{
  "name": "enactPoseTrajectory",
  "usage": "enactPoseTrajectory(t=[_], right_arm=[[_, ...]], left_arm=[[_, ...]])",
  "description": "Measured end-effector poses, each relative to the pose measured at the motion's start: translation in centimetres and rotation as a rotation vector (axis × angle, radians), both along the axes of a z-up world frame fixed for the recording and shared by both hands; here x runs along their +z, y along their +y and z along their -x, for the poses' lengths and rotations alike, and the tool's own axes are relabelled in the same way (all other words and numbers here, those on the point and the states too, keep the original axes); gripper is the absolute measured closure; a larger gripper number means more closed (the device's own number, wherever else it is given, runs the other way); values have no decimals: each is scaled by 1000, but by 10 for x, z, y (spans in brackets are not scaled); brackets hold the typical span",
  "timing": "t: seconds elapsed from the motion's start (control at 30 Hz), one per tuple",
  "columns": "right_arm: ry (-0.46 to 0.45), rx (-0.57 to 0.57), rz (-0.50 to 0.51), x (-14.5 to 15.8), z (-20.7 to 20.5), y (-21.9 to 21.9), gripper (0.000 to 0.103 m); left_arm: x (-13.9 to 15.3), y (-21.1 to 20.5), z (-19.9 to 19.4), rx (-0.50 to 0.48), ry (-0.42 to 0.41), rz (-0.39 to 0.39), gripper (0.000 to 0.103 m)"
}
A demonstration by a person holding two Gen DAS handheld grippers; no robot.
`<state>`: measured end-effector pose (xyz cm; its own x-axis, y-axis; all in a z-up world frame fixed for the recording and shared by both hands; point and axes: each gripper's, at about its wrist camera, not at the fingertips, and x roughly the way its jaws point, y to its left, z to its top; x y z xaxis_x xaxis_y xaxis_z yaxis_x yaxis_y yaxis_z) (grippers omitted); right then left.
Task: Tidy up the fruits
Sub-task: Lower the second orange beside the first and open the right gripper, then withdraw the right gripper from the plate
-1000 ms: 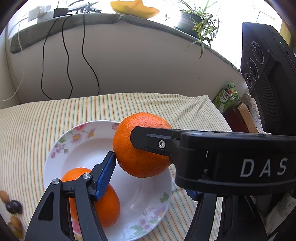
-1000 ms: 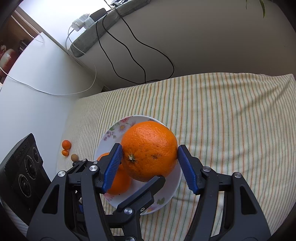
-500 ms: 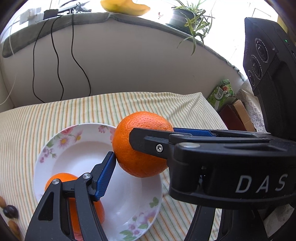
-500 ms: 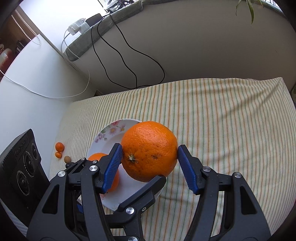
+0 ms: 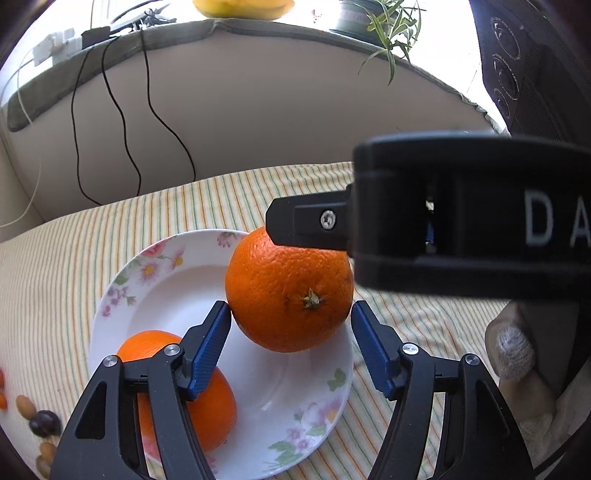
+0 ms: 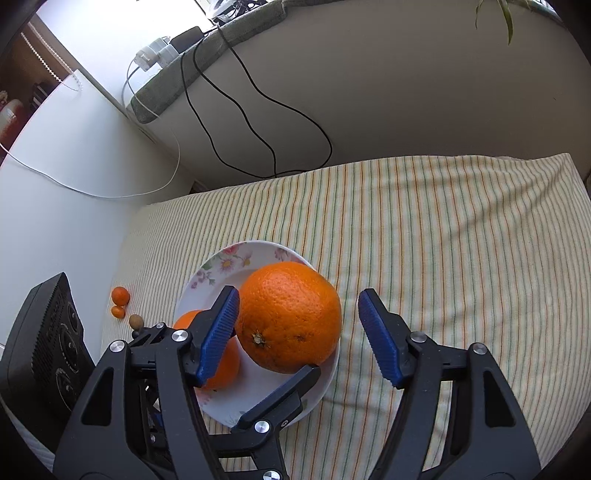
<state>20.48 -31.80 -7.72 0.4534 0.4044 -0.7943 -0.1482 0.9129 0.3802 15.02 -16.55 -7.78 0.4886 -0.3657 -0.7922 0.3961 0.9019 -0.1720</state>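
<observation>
We see the large orange (image 6: 290,317) on the floral plate (image 6: 258,387), between the right gripper (image 6: 299,334) pads; its jaws have just been opening, right pad clear. The left gripper (image 5: 291,334) flanks it (contact unclear). Stem end faces the cameras.

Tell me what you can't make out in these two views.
Lower orange: left wrist view, largely behind the left gripper's finger.
Yellow thing: left wrist view, cut off by the top edge.
Small fruits beside the plate: right wrist view, too small to name.
Left gripper's grip on the big orange: pad contact unclear.
</observation>
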Motion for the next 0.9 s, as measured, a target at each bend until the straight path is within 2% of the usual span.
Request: enactPoseTrajectory(t=[0.13, 0.4, 0.73, 0.9], right_arm=[[-19, -8, -29, 9, 1, -5, 30], [-35, 21, -30, 10, 9, 2, 30], [-118, 52, 43, 18, 34, 14, 30], [-176, 45, 71, 21, 48, 19, 30]], left_arm=[[6, 15, 9, 11, -33, -9, 34], [26, 49, 28, 49, -82, 23, 34], [33, 89, 43, 114, -127, 58, 34], [31, 105, 61, 141, -171, 40, 34]])
